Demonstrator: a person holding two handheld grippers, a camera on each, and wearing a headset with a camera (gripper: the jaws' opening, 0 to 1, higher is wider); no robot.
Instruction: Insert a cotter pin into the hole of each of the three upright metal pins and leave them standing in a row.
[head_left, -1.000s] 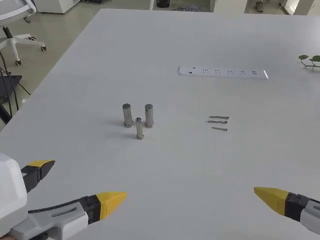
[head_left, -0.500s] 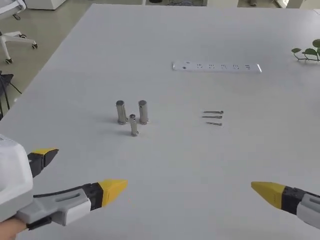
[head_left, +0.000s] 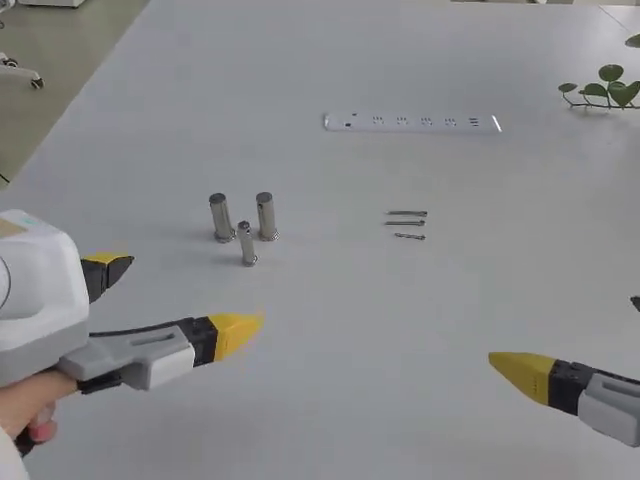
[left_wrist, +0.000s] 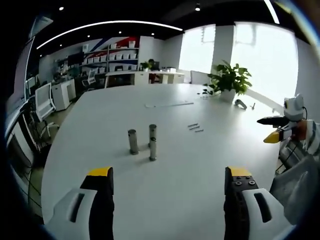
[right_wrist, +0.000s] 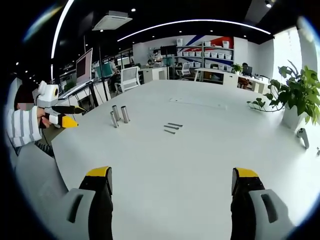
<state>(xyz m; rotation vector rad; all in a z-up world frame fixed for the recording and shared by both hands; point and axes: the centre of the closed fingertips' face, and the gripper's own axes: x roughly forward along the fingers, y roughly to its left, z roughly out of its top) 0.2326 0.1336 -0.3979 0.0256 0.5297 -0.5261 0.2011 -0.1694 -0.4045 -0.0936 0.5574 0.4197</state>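
Three metal pins (head_left: 243, 225): upright, clustered mid-table, nearer the left edge. Three cotter pins (head_left: 406, 224): flat, well right of them. Left gripper (left_wrist: 169, 172), right gripper (right_wrist: 172, 172): near edge, jaws wide, empty.

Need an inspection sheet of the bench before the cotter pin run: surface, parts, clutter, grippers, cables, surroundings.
Surface: white table, no spills seen.
Job's things: three metal pins upright in a tight triangle, not a row; three cotter pins lying flat to their right in the head view, none inserted.
Clutter: power strip farther back; plant at the far right.
Grippers: left gripper open, empty; right gripper open, empty.
Cables: nothing seen.
Surroundings: office with shelves, desks and chairs.
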